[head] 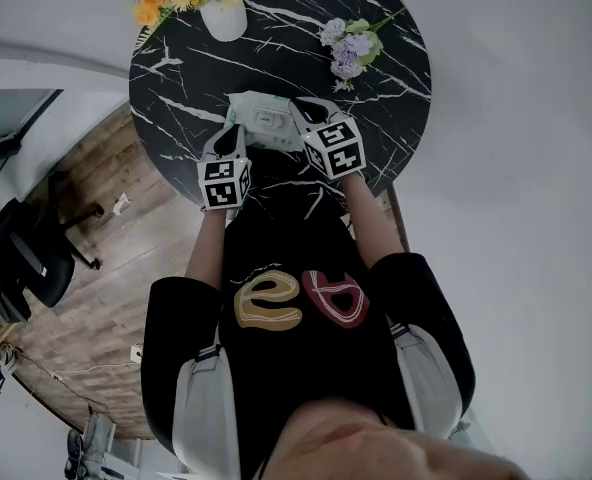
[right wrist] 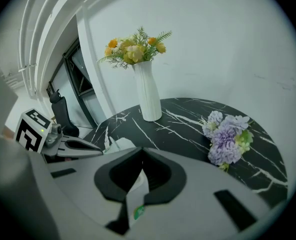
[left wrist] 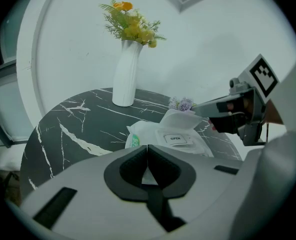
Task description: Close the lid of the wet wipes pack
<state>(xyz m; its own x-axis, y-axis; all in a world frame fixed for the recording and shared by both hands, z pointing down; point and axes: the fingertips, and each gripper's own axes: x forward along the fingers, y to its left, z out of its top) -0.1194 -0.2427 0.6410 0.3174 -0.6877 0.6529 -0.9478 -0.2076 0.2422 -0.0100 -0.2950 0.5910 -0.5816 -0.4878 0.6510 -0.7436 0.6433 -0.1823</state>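
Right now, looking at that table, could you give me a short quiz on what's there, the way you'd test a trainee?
1. True or false: the white vase lies on its side.
2. Which flowers lie loose on the black table? A yellow, B purple, C red.
3. Fill in: the word printed on top of the wet wipes pack is ____.
Key: 1 false, it stands upright. 2 B, the purple flowers. 3 OPEN.
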